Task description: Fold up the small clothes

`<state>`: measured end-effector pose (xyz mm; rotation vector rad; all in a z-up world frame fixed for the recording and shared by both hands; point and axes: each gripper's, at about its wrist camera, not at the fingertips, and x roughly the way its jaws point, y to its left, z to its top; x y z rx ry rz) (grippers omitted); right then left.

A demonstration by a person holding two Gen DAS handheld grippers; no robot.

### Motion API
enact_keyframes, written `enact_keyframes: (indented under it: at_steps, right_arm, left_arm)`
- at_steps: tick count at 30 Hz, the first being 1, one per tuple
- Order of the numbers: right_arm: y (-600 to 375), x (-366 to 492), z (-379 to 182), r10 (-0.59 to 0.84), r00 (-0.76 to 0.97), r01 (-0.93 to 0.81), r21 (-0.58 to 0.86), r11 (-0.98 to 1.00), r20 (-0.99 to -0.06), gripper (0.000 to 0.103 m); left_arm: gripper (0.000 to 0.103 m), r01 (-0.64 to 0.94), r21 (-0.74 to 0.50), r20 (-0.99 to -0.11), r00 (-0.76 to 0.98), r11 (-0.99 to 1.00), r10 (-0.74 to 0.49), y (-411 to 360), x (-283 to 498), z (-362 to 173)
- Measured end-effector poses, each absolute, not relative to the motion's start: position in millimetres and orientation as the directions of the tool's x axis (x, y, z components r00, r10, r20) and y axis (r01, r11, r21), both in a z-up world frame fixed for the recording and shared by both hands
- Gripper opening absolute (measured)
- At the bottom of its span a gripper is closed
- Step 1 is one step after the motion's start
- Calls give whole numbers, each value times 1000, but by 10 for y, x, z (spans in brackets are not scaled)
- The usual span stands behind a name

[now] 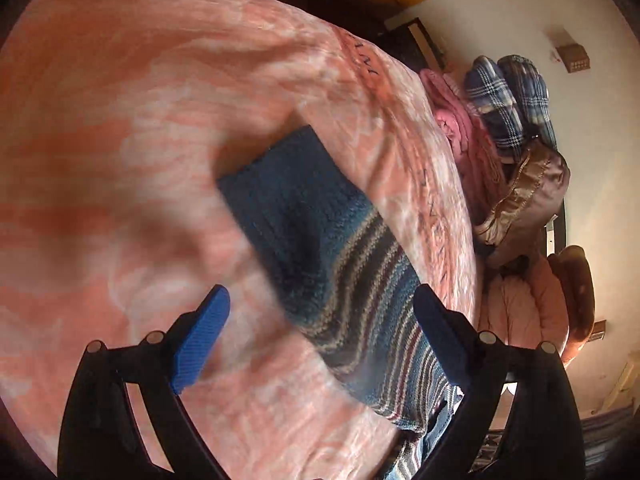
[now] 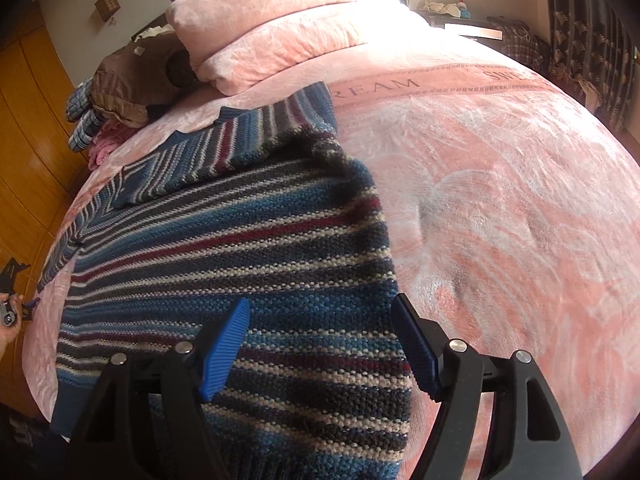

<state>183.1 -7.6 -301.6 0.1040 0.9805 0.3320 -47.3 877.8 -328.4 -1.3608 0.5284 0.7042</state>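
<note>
Right now your striped sweater (image 2: 240, 240) lies spread on the pink bedspread (image 2: 500, 200), close to the bed's left edge, with one sleeve (image 2: 248, 140) already turned in across the chest and the hem nearest you. Your right gripper (image 2: 320, 344) hovers over the hem end near the sweater's right side; its jaws stand wide open and hold nothing. Your left gripper (image 1: 320, 340) hangs above the sweater's other side (image 1: 328, 248), jaws likewise wide apart and empty; that view is blurred, so how close it is to the cloth cannot be told.

To do the next fold well, come down on the hem's two corners together, pinch all the knit layers rather than the top one, and lift evenly so the stripes stay square. Carry the hem toward the collar without dragging the bedspread. Keep clear of the pillows (image 2: 280, 28) and the heap of clothes (image 2: 120, 92) at the head of the bed.
</note>
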Motion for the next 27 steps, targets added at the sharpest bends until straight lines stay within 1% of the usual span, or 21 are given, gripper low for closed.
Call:
enact_keyframes:
  at_steps: [3, 6, 7, 8, 10, 11, 12, 13, 14, 19, 27]
  right_arm:
    - [64, 1844, -2960, 330, 508, -251, 230, 940, -796, 75]
    - [186, 1834, -2927, 337, 504, -270, 226, 936, -795, 75]
    - [218, 1830, -2925, 338, 502, -274, 225, 935, -796, 75]
    - [251, 1820, -2923, 339, 499, -278, 223, 934, -798, 76]
    - [308, 1807, -2928, 337, 493, -283, 219, 934, -802, 76]
    - [330, 1800, -2934, 337, 491, -283, 219, 934, -803, 76]
    - [351, 1787, -2938, 339, 487, -284, 221, 933, -805, 76]
    - [370, 1778, -2941, 340, 484, -285, 222, 933, -807, 76]
    - [391, 1765, -2939, 342, 482, -287, 223, 932, -807, 76]
    - [474, 1709, -2888, 370, 478, -303, 245, 921, -797, 76]
    - [476, 1556, -2639, 441, 497, -325, 311, 893, -748, 76]
  left_arm:
    - [92, -716, -697, -701, 692, 43, 169, 8892, -483, -3400]
    - [88, -705, -707, -681, 701, 62, 210, 8975, -474, -3420]
    - [79, -705, -706, -678, 702, 75, 215, 9001, -447, -3421]
    - [73, -705, -705, -678, 703, 83, 213, 9027, -429, -3436]
    - [56, -715, -695, -689, 692, 75, 214, 9070, -416, -3466]
    - [51, -719, -691, -693, 687, 68, 220, 9088, -422, -3466]
    - [38, -724, -687, -697, 681, 62, 225, 9104, -435, -3463]
    - [19, -732, -679, -704, 672, 61, 230, 9113, -444, -3442]
    - [10, -740, -669, -709, 664, 68, 239, 9118, -444, -3398]
    - [8, -710, -687, -666, 701, 157, 254, 9040, -376, -2969]
    - [8, -605, -698, -560, 794, 383, 236, 8572, 116, -1823]
